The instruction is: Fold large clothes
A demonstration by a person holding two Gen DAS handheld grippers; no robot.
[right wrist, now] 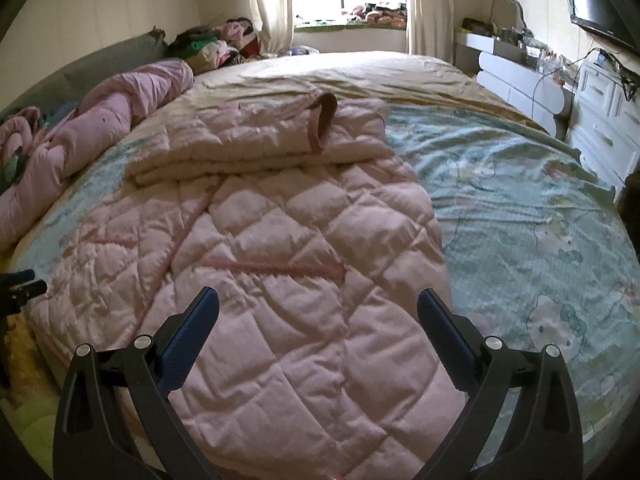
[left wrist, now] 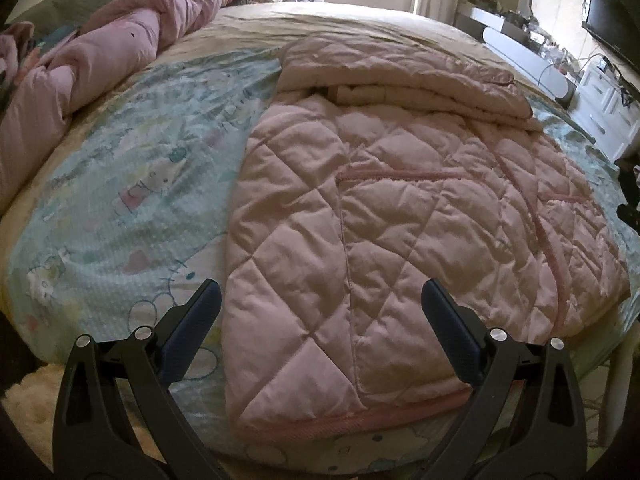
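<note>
A pink quilted jacket (left wrist: 400,220) (right wrist: 288,248) lies flat on the bed, its hem toward me. Both sleeves are folded across the upper part, with a darker pink cuff (right wrist: 322,120) on top. My left gripper (left wrist: 320,300) hovers open over the jacket's near left corner, nothing between its fingers. My right gripper (right wrist: 318,308) hovers open over the jacket's near right part, also holding nothing. A bit of the left gripper shows at the left edge of the right wrist view, and a bit of the right gripper at the right edge of the left wrist view.
The bed carries a pale blue cartoon-print sheet (left wrist: 132,184) (right wrist: 520,208). A rolled pink duvet (left wrist: 100,60) (right wrist: 100,128) lies along the left side. A clothes pile (right wrist: 216,44) sits at the far left corner. White drawers (right wrist: 600,120) and a wall television (right wrist: 596,4) stand on the right.
</note>
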